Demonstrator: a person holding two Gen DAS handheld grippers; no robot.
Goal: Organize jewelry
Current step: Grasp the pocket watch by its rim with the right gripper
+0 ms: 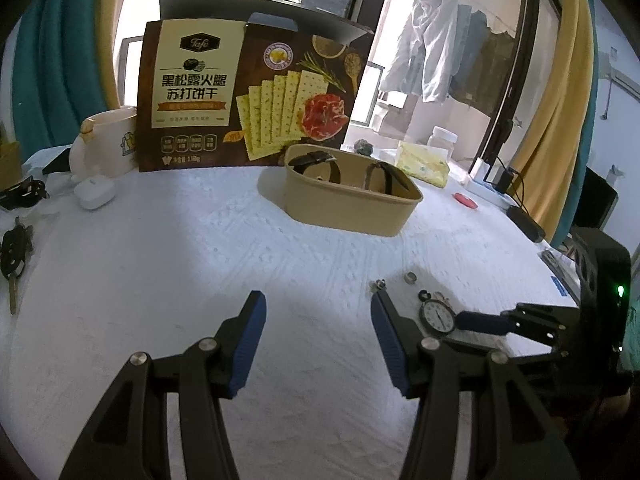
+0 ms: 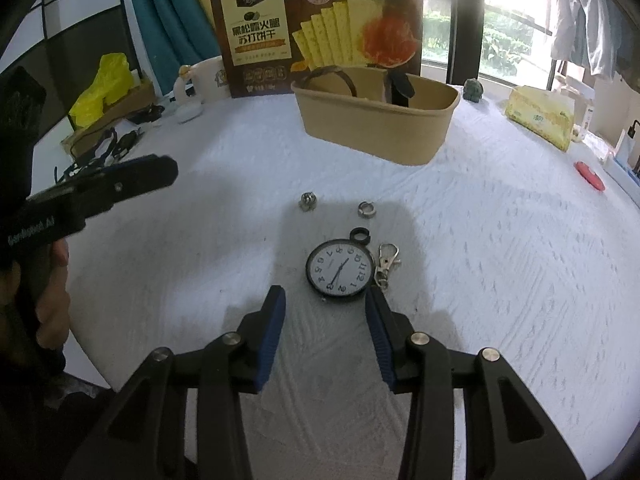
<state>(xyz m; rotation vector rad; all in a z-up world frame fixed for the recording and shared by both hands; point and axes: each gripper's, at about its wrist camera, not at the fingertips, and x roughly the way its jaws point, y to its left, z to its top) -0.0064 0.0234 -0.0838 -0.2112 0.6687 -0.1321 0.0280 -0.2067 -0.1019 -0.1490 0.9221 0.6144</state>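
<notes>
My right hand-held gripper [image 2: 325, 304] is spread wide and holds nothing. The pocket watch [image 2: 340, 268] lies flat on the counter [image 2: 500, 280], just past my fingertips, with its metal clip [image 2: 387, 260] beside it. I think I should come down slowly, put one finger on each side of the round case, and squeeze softly so it does not slip. My left hand-held gripper [image 1: 318, 312] is spread wide and empty too. Two small rings [image 2: 308, 201] [image 2: 366, 209] wait nearby. The tan tub [image 2: 380, 128] behind them has straps inside. The counter has a bumpy white cloth, and a big cracker box [image 2: 316, 28] stands by the window.
</notes>
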